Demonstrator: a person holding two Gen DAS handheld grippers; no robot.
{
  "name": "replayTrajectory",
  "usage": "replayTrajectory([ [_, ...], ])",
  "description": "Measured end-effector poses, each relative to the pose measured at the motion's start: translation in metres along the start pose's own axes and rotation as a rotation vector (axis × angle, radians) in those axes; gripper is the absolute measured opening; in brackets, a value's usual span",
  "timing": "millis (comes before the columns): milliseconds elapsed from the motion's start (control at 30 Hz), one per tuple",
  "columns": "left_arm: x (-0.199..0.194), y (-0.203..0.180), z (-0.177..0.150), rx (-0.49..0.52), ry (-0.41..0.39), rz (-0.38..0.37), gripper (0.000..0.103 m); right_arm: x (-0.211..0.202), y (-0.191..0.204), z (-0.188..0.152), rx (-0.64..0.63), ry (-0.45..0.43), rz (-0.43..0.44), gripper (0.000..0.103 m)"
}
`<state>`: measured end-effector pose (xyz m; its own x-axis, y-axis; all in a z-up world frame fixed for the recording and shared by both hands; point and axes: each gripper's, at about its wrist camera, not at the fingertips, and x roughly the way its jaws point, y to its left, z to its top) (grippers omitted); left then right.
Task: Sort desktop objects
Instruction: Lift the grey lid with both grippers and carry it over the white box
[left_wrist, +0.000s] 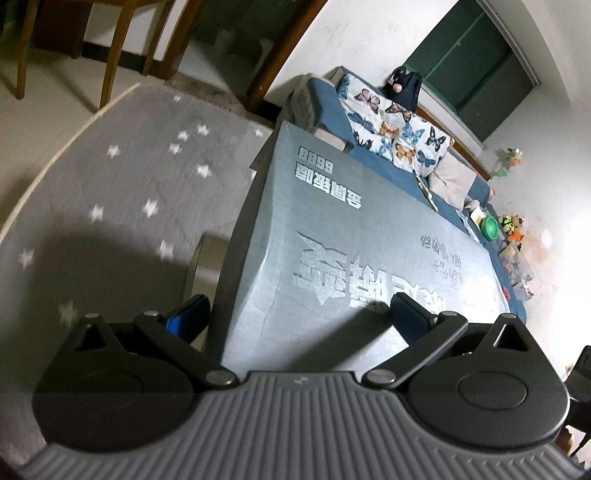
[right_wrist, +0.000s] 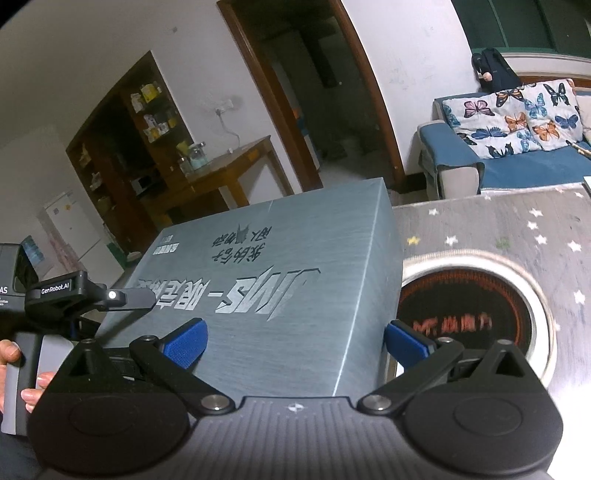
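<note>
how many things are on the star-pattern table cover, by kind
grey box: 1
round cooktop burner set in the table: 1
total: 2

Both hand-held grippers, left and right, are open, one at each side of the box.

A blue sofa (right_wrist: 524, 166) sits at the upper right of the right wrist view, with a butterfly-print cushion (right_wrist: 517, 118) leaning on its back. Left of centre stands a wooden table (right_wrist: 236, 166) with jars on top, a dark shelf unit (right_wrist: 129, 140) behind it and a white fridge (right_wrist: 70, 225) at the far left. In the left wrist view, wooden chair legs (left_wrist: 110, 55) fill the upper left, and a green bowl (left_wrist: 490, 228) lies at the right.
</note>
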<state>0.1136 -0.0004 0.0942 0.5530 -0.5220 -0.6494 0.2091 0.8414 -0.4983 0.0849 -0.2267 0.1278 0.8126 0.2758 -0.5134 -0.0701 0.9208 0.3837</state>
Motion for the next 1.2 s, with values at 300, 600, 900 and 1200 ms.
replayTrajectory([
  [300, -0.035, 0.005, -0.067, 0.013, -0.013, 0.015, 0.103, -0.037, 0.017, -0.065, -0.019, -0.008, 0.009, 0.103],
  [600, -0.058, 0.007, -0.111, 0.006, -0.031, 0.035, 0.103, -0.064, 0.026, -0.112, -0.014, -0.015, 0.027, 0.103],
  [900, -0.073, 0.013, -0.14, -0.008, -0.001, 0.068, 0.103, -0.076, 0.03, -0.141, -0.029, 0.0, 0.057, 0.103],
  [1200, -0.074, 0.013, -0.157, 0.022, 0.048, 0.084, 0.103, -0.084, 0.033, -0.165, -0.019, 0.044, 0.071, 0.103],
])
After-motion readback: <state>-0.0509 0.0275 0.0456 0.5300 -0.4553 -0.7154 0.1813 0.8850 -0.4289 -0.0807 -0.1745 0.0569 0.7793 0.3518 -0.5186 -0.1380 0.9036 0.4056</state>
